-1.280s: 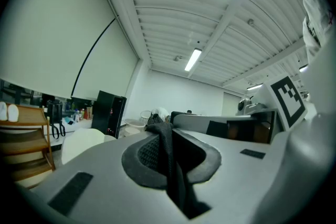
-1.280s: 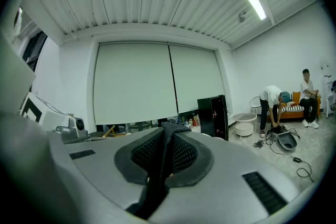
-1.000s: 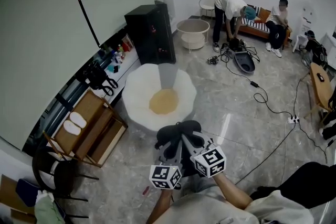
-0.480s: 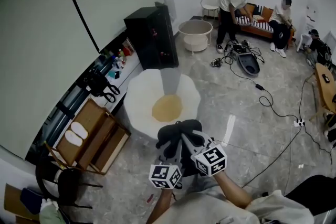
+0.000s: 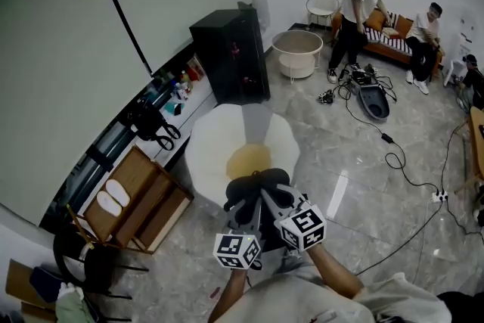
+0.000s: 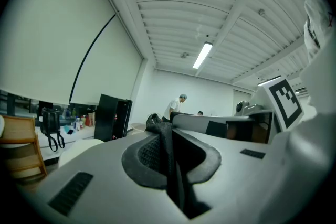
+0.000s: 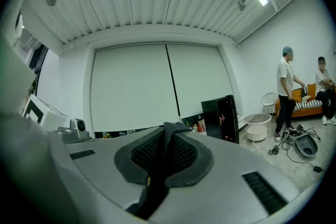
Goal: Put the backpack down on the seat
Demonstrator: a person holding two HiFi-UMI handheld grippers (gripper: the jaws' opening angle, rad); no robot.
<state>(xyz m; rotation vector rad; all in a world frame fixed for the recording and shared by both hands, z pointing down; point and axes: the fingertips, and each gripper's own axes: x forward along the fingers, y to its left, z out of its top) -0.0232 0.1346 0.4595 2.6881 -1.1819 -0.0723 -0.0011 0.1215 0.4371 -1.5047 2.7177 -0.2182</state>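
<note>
A dark backpack [image 5: 255,193] hangs in the air at the near edge of a white, petal-shaped seat [image 5: 206,151] with a tan cushion in its middle. It is carried by two hand-held tools: the left gripper [image 6: 169,150] has its jaws pressed together on a black webbing strap [image 6: 167,136] of the bag, and the right gripper [image 7: 161,157] is clamped the same way on another strap. The bag has not yet been set down, so the step in hand looks like the carry to the seat. The next move likely calls for bringing the bag forward over the tan cushion, lowering it until the seat takes its weight, and only then parting the jaws. Around the seat, a black cabinet [image 5: 234,57] stands just behind it and a wooden rack [image 5: 136,197] sits close on its left, so that side is tight. The near side and the right are open tiled floor [image 5: 355,200], with cables [image 5: 397,159] farther right and two people [image 5: 363,7] well apart at the far wall
</note>
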